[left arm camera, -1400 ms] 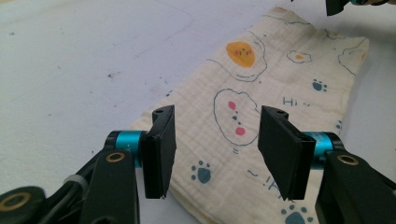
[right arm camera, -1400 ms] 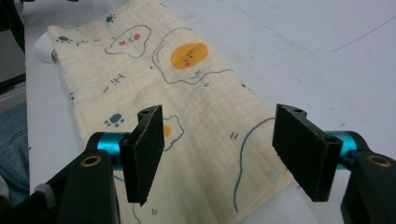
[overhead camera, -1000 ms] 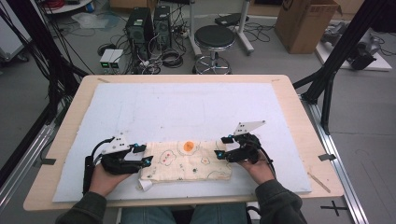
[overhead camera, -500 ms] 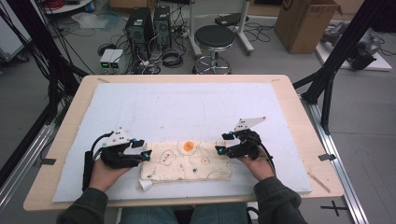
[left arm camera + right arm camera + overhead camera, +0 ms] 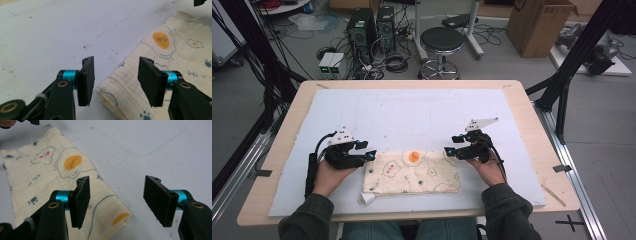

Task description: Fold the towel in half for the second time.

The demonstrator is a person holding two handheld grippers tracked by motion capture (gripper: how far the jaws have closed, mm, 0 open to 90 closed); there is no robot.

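A folded cream cloth printed with fried eggs and paw marks lies on the white mat near the table's front edge. My left gripper hovers at the cloth's left end, open, with the cloth's near corner showing between its jaws. My right gripper stands open at the cloth's right end. In the right gripper view the cloth lies under the left jaw, and its corner sits in the gap. Neither gripper holds anything.
The white mat covers most of the wooden table and is bare beyond the cloth. A small white flap sticks out under the cloth's front left corner. A stool, computer towers and a cardboard box stand on the floor behind.
Both grippers have drawn outward from the cloth's ends and lifted slightly. The cloth lies flatter and stays in place.
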